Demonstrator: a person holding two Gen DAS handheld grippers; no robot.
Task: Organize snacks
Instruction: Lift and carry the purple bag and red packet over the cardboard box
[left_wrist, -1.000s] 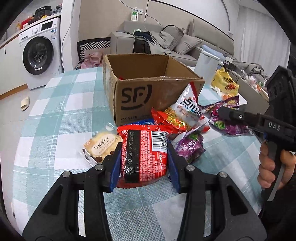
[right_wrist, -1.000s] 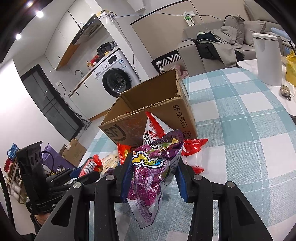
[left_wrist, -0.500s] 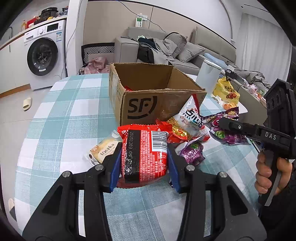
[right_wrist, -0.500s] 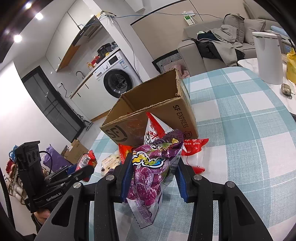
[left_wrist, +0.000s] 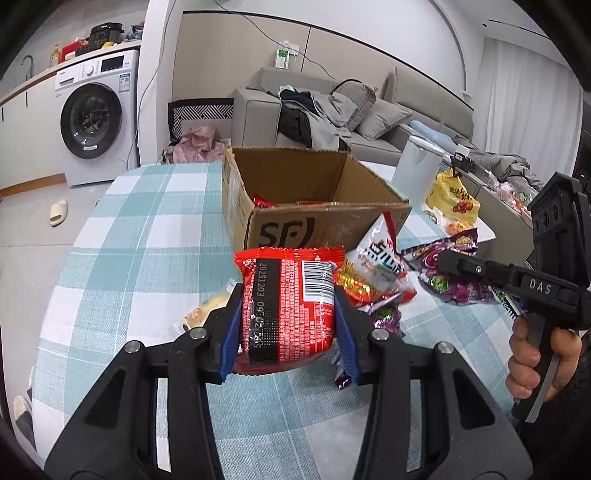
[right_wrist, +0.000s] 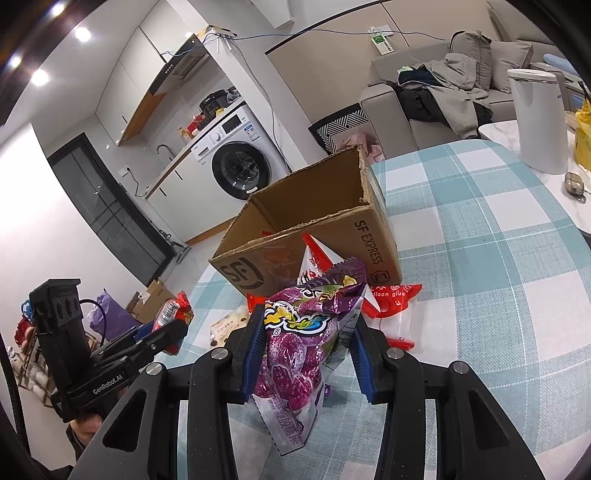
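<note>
since the earlier frame the left tongs (left_wrist: 288, 325) have risen, clenched on the red packet (left_wrist: 286, 306) before the open cardboard box (left_wrist: 325, 225); right tongs (right_wrist: 306, 354) grip the purple bag (right_wrist: 299, 354); checked desk (left_wrist: 147, 236) bare at left.

Your way to the cardboard box (left_wrist: 325, 225) is blocked low down: a heap of snack packets (left_wrist: 380, 269) lies against its near wall. Its open top is clear from above. The tablecloth (left_wrist: 140, 236) toward the table's left edge is bare, as is the right side (right_wrist: 509, 280).
</note>
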